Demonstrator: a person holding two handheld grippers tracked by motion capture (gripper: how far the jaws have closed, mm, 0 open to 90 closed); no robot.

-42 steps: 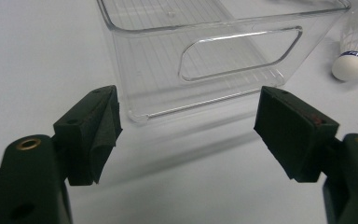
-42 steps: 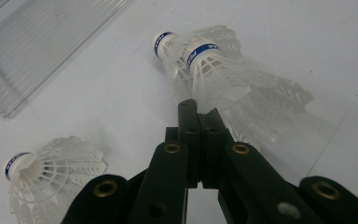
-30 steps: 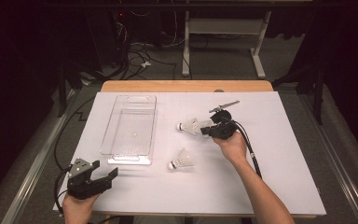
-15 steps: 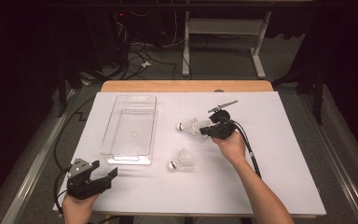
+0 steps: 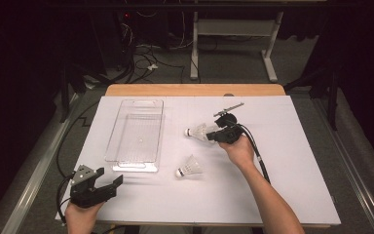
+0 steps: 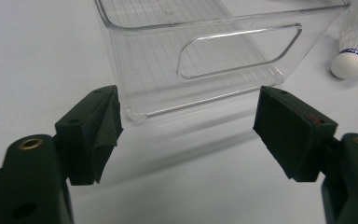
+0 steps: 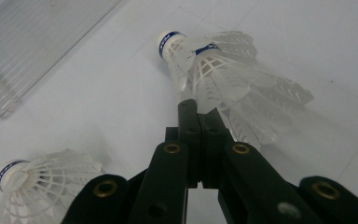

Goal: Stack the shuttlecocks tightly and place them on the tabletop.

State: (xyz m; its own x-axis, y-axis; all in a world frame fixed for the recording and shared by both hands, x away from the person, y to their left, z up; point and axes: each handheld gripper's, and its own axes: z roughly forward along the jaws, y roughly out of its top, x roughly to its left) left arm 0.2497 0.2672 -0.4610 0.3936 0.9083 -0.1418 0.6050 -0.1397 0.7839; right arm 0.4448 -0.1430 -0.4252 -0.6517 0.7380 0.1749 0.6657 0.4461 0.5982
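Jaws, right gripper (image 7: 199, 108): pressed together on the feather skirt of a shuttlecock (image 7: 223, 77), pinching its edge between the black tips.
Jaws, left gripper (image 6: 186, 126): spread wide, nothing between them, pointing at the near end wall of the clear tray (image 6: 205, 65).
Held shuttlecock: in the high view it (image 5: 197, 131) lies right of the tray, mid-surface, cork end pointing left; whether it rests on the white surface (image 5: 292, 195) or is lifted slightly off it I cannot tell.
Second shuttlecock (image 5: 189, 168): lies on its side nearer the person, apart from the held one, cork pointing left and near; it also shows at the lower left of the right gripper view (image 7: 42, 184).
Tray: long clear plastic, left of centre in the high view (image 5: 126, 163), running near to far.
Left gripper in the high view (image 5: 104, 187): at the near left corner of the surface, just short of the tray's near end, held in the person's left hand (image 5: 80, 214).
Right hand (image 5: 238, 151): grips its tool from the near side, with the cable trailing back.
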